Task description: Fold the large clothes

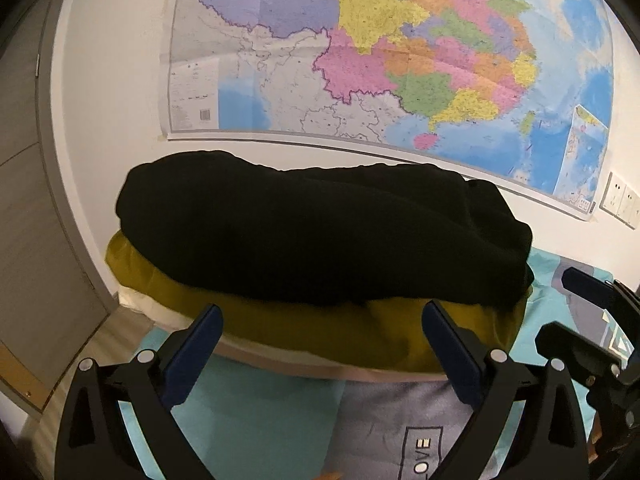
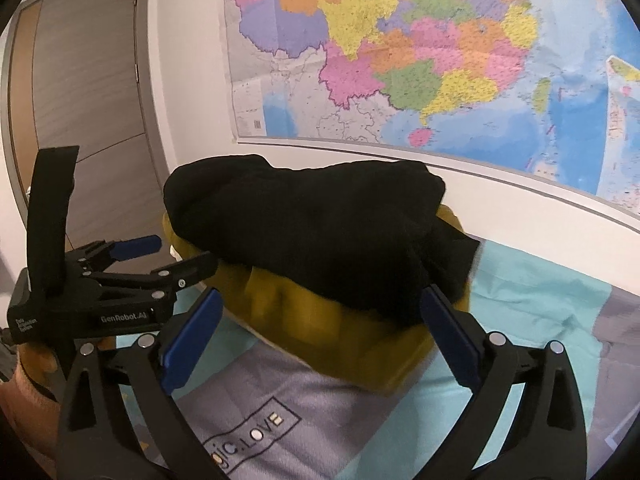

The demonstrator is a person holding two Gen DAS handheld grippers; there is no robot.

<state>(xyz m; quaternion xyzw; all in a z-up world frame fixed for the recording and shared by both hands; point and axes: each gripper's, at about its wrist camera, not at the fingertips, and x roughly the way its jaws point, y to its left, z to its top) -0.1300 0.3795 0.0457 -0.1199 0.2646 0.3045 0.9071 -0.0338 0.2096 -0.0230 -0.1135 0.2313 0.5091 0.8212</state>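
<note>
We see a large wall map [image 1: 400, 48] above a bed covered with a teal and grey sheet [image 2: 540, 304]. At the sheet's far edge, against the wall, lies a stack of clothes: a folded black garment [image 1: 320, 232] on top of a mustard-yellow garment [image 1: 320, 332], with a pale layer [image 1: 160, 312] beneath. Our left gripper [image 1: 320, 344] and right gripper [image 2: 320, 328] both have their jaws wide apart and empty, just before the stack's near side, the pads clear of the cloth.
</note>
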